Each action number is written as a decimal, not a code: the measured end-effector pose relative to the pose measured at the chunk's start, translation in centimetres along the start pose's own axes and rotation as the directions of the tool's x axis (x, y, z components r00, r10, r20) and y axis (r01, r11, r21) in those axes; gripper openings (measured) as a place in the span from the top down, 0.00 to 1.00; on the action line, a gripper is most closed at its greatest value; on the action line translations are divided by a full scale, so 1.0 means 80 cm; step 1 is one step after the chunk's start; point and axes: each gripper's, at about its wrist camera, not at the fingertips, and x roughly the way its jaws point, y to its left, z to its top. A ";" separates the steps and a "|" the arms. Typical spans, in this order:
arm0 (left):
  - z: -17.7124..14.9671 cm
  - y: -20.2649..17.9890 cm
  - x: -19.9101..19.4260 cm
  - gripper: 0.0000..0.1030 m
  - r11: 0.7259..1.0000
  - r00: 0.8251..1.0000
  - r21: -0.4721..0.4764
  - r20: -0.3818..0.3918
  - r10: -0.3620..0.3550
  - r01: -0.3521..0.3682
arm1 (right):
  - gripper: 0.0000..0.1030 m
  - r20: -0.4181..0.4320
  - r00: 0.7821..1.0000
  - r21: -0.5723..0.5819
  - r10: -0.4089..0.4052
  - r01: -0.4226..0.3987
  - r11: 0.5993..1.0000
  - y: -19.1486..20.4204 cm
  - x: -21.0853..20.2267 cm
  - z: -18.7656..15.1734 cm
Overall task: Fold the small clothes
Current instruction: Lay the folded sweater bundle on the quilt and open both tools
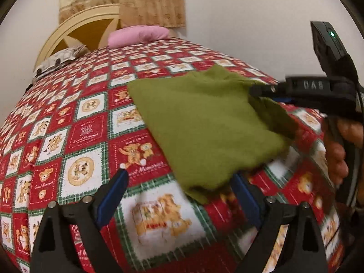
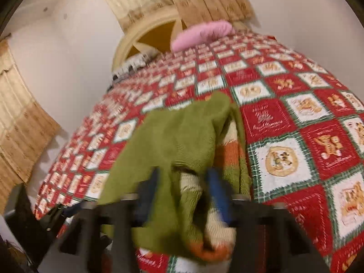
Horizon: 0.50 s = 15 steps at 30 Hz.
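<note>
White walls [image 1: 238,22] and tan curtains [image 1: 150,0] stand behind a bed [image 1: 68,118]. It has a red, white and green blanket with little bears on it. At the far end sit a pink pillow [image 1: 138,35] and a round cream headboard [image 1: 68,34]. Another pillow [image 1: 61,60] with a dark pattern lies far on the left.

Lying on the blanket is a small green sweater [image 1: 204,122]. It is folded over, and its near edge hangs close to the near side of the bed. In the right wrist view, orange and cream stripes [image 2: 229,150] show where the green part is turned back.

In the left wrist view, the left hand-held gripper [image 1: 179,177] is wide open. Its 2 blue pads [image 1: 111,195] stand far apart. Nothing is pressed between them. The near corner of the sweater lies just by the right pad, and I cannot tell if it touches.

The right hand-held gripper [image 2: 184,177] is open a little. Sweater cloth lies between its 2 pads [image 2: 218,195]. This view is blurry, so I cannot tell if the pads still squeeze the cloth. In the left wrist view, the same hand-held gripper reaches in from the right, with its tip at the far right edge of the sweater. A person's hand [image 1: 339,150] holds its handle.
</note>
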 end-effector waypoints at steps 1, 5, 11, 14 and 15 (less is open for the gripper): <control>0.004 0.002 0.009 0.09 0.999 0.999 -0.006 -0.010 0.035 -0.036 | 0.79 -0.006 1.000 0.001 0.002 -0.002 1.000 -0.002 0.005 0.000; -0.008 0.021 0.021 0.01 0.984 0.984 -0.041 -0.041 0.173 -0.174 | 0.90 0.026 1.000 0.013 -0.014 0.014 1.000 -0.017 -0.009 -0.004; -0.020 0.044 0.028 0.00 0.982 0.988 -0.132 -0.098 0.122 -0.135 | 0.97 -0.021 0.998 0.083 -0.067 0.068 0.994 -0.061 0.004 -0.009; -0.030 0.046 0.023 0.00 0.978 0.985 -0.157 -0.119 0.123 -0.141 | 0.97 -0.039 0.999 0.098 -0.037 0.041 0.994 -0.073 0.015 -0.022; -0.036 0.045 0.018 0.01 0.977 0.986 -0.168 -0.120 0.113 -0.132 | 0.97 -0.034 0.999 0.082 -0.038 0.041 0.996 -0.070 0.012 -0.023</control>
